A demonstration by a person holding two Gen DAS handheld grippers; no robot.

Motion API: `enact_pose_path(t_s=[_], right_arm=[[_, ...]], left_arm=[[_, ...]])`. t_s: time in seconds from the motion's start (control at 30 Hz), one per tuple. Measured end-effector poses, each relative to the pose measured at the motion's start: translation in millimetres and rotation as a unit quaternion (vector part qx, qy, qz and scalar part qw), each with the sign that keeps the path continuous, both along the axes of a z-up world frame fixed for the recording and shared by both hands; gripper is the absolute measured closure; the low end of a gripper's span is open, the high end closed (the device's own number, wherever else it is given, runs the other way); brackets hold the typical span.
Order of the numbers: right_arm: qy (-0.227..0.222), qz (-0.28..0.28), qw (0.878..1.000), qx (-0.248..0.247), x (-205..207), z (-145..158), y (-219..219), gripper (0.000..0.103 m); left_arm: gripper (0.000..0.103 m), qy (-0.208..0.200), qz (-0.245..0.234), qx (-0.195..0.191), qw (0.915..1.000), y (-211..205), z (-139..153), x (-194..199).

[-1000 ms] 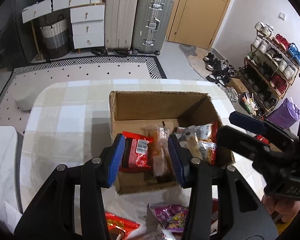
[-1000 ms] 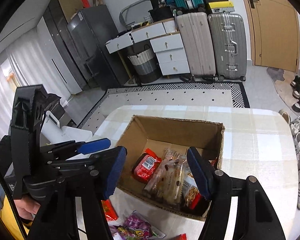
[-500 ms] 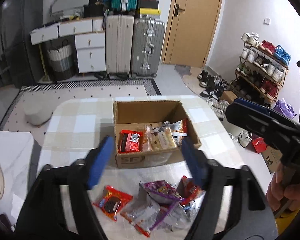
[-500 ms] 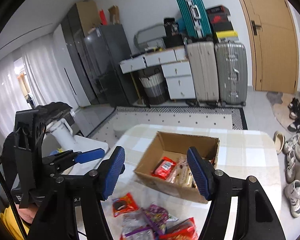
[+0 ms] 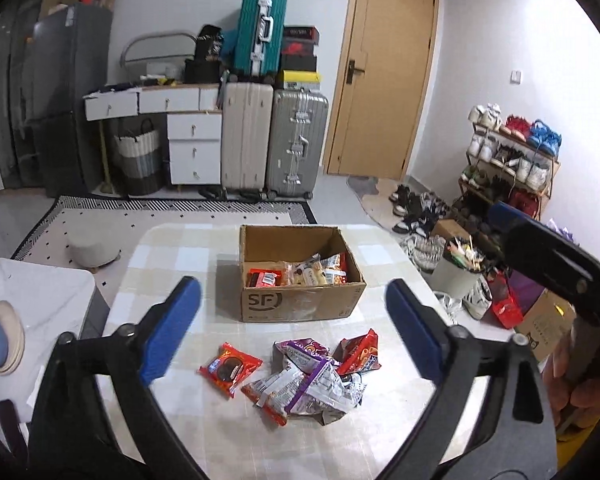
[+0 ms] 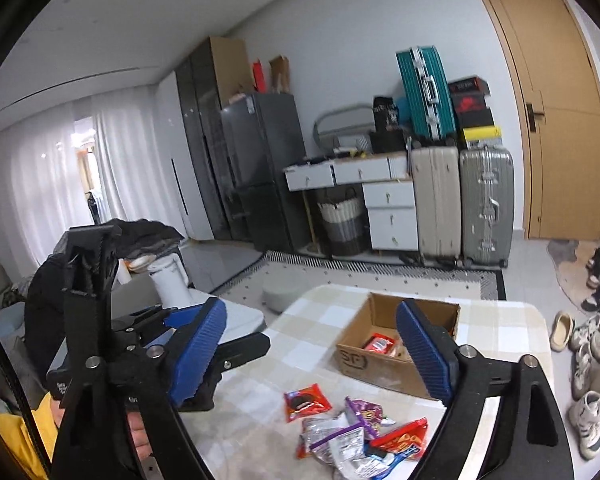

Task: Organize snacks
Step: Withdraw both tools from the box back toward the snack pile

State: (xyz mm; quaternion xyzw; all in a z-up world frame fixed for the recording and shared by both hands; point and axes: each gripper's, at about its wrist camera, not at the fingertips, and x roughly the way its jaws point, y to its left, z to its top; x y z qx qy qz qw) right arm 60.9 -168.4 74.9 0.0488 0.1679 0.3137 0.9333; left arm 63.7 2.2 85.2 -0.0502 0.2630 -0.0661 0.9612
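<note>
Left gripper (image 5: 292,330): jaws spread wide, empty, lower frame.
Right gripper (image 6: 320,354): jaws spread, empty; its right finger hides part of the cardboard box (image 6: 384,364).
Cardboard box (image 5: 300,300): mid-frame on checked table (image 5: 172,260); packets inside, labels unreadable.
Loose snack pile (image 5: 300,376): lower centre, overlapping; cookie packet (image 5: 230,368) just left, apart.

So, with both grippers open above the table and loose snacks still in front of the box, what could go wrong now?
1. The loose packets lie overlapped in a heap, so the left gripper may pinch two at once or grab only a slippery film edge.
2. The cookie packet lies flat, so the fingers may scrape the tablecloth.
3. The cardboard box is light and could slide if bumped during a drop.
</note>
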Motion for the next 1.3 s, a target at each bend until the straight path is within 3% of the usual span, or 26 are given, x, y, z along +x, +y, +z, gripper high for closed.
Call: enact_pose_path(t_s=[0.2, 0.47, 0.6, 0.73, 0.97, 1.3], right_arm=[[-0.049, -0.018, 0.999, 0.008, -57, -21, -3, 0.001], [-0.063, -0.058, 0.996, -0.008, -88, -73, -6, 0.001], [-0.05, -0.073, 0.996, -0.02, -86, -104, -3, 0.001], [-0.01, -0.072, 0.997, -0.019, -67, -135, -2, 0.001], [0.065, -0.074, 0.995, -0.032, -26, -187, 3, 0.001], [0.108, -0.042, 0.992, -0.049, 5, -217, 15, 0.001]], left_arm=[[0.001, -0.028, 0.019, -0.015, 0.9993, 25, -2, -52], [0.001, -0.052, 0.022, 0.006, 0.9984, 40, -56, -95], [0.001, -0.021, 0.006, 0.029, 0.9993, 32, -99, -89], [0.001, 0.016, 0.016, 0.02, 0.9995, 35, -135, -75], [0.001, 0.053, 0.017, 0.001, 0.9984, 40, -165, -34], [0.001, 0.115, 0.016, -0.001, 0.9932, 32, -211, 12]])
